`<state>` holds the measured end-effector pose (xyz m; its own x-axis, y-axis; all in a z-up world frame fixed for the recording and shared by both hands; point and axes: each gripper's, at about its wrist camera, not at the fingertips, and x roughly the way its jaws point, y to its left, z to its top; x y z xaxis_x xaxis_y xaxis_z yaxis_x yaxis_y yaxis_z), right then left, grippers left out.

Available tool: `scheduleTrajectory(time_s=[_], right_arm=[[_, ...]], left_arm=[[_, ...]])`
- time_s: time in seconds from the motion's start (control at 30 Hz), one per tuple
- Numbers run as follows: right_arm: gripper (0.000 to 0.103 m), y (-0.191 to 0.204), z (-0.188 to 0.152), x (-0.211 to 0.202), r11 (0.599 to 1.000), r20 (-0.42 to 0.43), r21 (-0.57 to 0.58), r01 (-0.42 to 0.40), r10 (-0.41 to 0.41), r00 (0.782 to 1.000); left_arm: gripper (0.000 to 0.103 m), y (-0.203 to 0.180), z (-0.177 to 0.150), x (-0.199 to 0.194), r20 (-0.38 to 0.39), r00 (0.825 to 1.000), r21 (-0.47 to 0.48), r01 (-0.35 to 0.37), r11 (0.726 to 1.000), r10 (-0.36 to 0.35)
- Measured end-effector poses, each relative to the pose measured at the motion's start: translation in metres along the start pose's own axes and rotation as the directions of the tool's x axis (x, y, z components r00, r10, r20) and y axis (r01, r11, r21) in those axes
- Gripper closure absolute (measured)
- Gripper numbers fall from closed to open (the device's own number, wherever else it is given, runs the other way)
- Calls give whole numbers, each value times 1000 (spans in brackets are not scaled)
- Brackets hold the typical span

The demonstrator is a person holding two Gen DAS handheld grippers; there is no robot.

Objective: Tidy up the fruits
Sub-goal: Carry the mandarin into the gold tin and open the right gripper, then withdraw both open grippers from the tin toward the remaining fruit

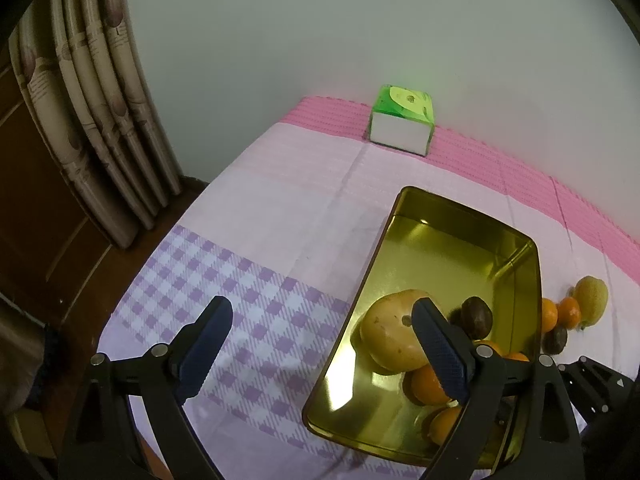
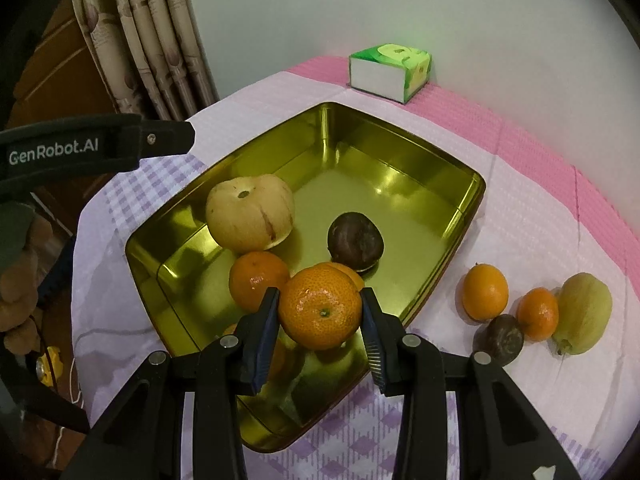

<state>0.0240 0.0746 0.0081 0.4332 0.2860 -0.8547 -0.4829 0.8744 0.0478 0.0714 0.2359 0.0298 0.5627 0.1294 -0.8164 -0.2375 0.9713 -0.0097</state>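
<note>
A gold tin (image 2: pixel 400 168) lies on the pink and lilac cloth. In it are a pale yellow round fruit (image 2: pixel 250 212), a dark passion fruit (image 2: pixel 356 242) and a tangerine (image 2: pixel 256 280). My right gripper (image 2: pixel 320 296) is shut on another tangerine (image 2: pixel 320 312), held just above the tin's near end. My left gripper (image 1: pixel 322 312) is open and holds nothing. One of its fingers hangs over the tin (image 1: pixel 440 248) in front of the pale fruit (image 1: pixel 394 328), the other over the checked cloth. Right of the tin lie an orange (image 2: pixel 485 291), a small tangerine (image 2: pixel 537 313), a yellow-green fruit (image 2: pixel 584 312) and a second dark fruit (image 2: pixel 499 340).
A green and white tissue box (image 2: pixel 390 72) stands at the back by the wall. A curtain (image 1: pixel 100 120) hangs off the table's left edge. The left gripper's black body (image 2: pixel 96 148) sits left of the tin in the right wrist view.
</note>
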Motion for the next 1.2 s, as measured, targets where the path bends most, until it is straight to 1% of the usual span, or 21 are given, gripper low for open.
scheduleTrajectory(time_s=[0.37,0.5,0.63,0.83,1.03,1.13,1.2], right_arm=[[65,1,0,4,1000,-9,0,-11,11,1000],[65,0,1,3,1000,-4,3,-4,4,1000],[65,-2,1,-1,1000,6,12,-4,4,1000],[65,-5,1,-5,1000,4,27,-14,14,1000],[61,-10,0,-17,999,26,48,-19,18,999],[57,-18,-4,-28,997,48,71,-9,6,999],[56,-29,-10,-35,995,56,100,2,-8,998]], left_arm=[[12,0,-1,-1,-3,1000,-2,7,1000,-7],[12,5,-1,-1,-3,1000,-22,4,1000,-4],[12,11,0,2,-19,1000,-54,3,999,-4],[12,12,0,3,-23,1000,-56,3,998,-5],[11,11,1,0,-15,1000,-49,8,999,-9],[12,7,1,-1,-8,1000,-35,11,999,-12],[12,3,0,-1,-2,1000,-21,14,1000,-14]])
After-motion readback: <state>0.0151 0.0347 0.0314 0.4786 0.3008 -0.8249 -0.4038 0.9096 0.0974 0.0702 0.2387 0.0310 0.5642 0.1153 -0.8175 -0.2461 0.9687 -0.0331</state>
